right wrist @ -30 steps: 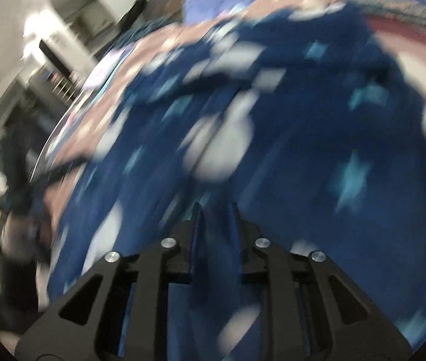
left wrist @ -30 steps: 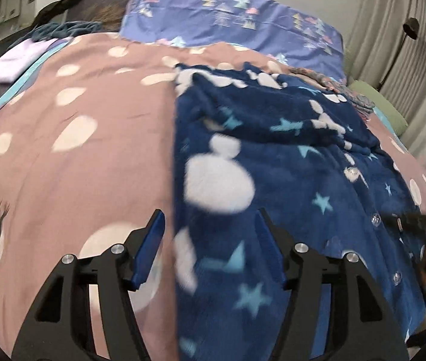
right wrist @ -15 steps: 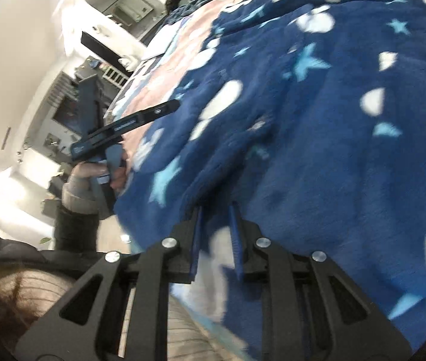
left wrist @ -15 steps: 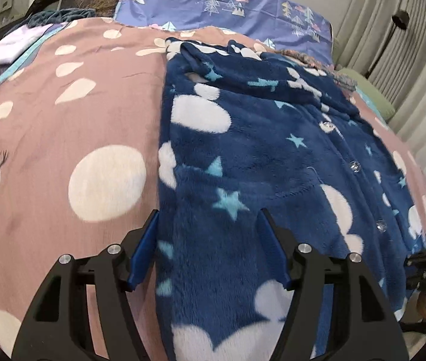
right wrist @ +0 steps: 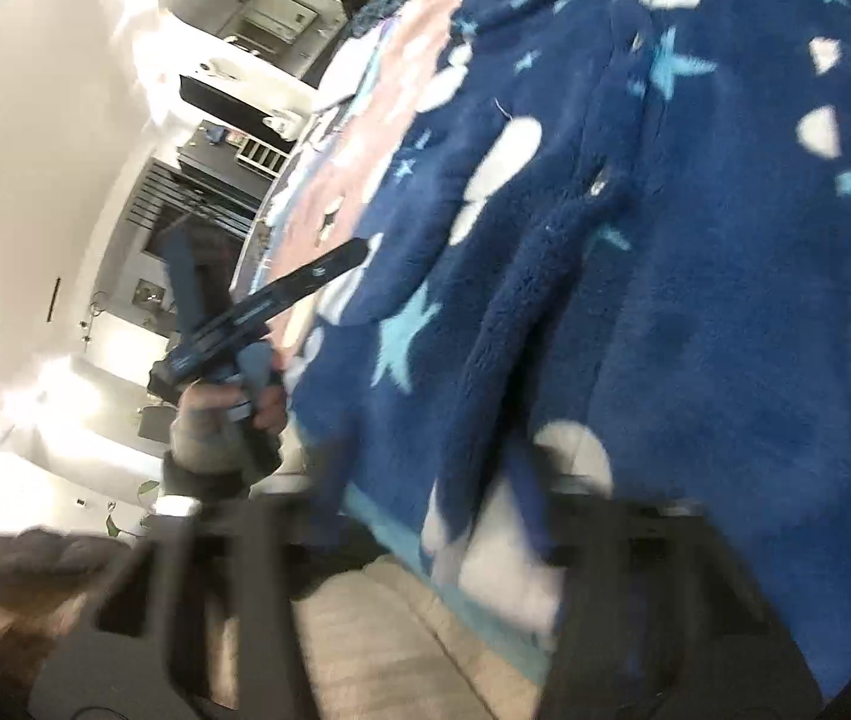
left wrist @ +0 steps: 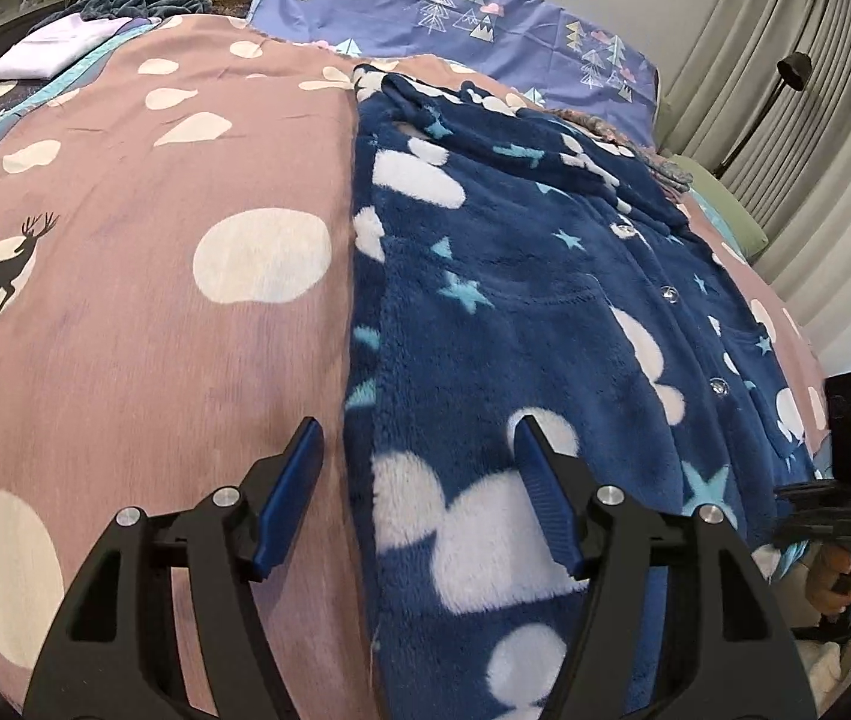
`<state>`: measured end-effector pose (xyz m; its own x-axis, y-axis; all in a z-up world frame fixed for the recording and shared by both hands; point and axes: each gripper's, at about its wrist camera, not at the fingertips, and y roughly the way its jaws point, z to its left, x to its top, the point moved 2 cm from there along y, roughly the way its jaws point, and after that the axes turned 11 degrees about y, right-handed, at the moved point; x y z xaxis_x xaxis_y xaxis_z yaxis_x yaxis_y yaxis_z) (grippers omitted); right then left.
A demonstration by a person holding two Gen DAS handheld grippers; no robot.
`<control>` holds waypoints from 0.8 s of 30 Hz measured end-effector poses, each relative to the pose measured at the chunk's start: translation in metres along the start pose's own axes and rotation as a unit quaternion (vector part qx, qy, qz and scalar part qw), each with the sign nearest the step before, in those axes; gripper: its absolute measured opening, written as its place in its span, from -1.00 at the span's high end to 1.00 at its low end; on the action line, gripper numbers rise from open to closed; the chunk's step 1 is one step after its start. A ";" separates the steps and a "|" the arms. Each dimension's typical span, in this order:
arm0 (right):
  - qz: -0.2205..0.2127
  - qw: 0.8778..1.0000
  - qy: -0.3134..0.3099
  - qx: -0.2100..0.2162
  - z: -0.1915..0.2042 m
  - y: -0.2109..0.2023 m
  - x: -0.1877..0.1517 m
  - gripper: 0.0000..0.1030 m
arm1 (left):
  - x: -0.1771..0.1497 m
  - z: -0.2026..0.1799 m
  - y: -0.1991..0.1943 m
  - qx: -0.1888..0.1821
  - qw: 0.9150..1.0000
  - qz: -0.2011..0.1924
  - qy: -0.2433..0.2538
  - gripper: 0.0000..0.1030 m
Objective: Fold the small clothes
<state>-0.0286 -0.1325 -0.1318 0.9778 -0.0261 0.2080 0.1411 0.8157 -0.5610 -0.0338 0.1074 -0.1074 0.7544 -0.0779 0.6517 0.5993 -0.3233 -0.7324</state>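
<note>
A: Drawing back toward the near hem since a second ago, left claw [left wrist: 419,450] sliding along the left edge of the navy fleece top [left wrist: 545,312], more of the white blotches coming into view.

B: And standing how?

A: Staying spread, pinching nothing. Straddling that edge, one finger [left wrist: 290,498] hovering over the pink bedspread [left wrist: 155,360], the other over the fleece.

B: Lying where, that top?

A: Spreading flat on the bed, buttons up, collar pointing toward the purple pillow [left wrist: 455,12], hem reaching the near edge of the bed.

B: Doing what, right claw [right wrist: 425,492]?

A: Swinging round at the hem's right corner, blurring badly. Pressing together, going by the narrow gap; pinching fleece or not, impossible to tell.
</note>
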 end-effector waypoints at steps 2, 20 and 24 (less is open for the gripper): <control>-0.005 1.000 0.018 0.009 0.001 -0.003 0.000 0.89 | -0.001 -0.001 -0.003 -0.004 1.000 0.000 -0.002 -0.29; -0.247 0.955 0.051 -0.155 -0.053 -0.166 -0.017 0.10 | -0.047 -0.027 -0.031 -0.088 0.996 0.011 0.002 0.50; -0.217 0.955 0.149 -0.135 -0.113 -0.171 -0.019 0.09 | -0.045 -0.030 -0.028 -0.089 0.996 0.017 0.002 0.37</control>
<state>-0.0542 -0.3362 -0.1303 0.8135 -0.5240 0.2524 0.5380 0.5130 -0.6688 -0.0925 0.0921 -0.1105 0.7725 -0.0961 0.6277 0.5152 -0.4832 -0.7079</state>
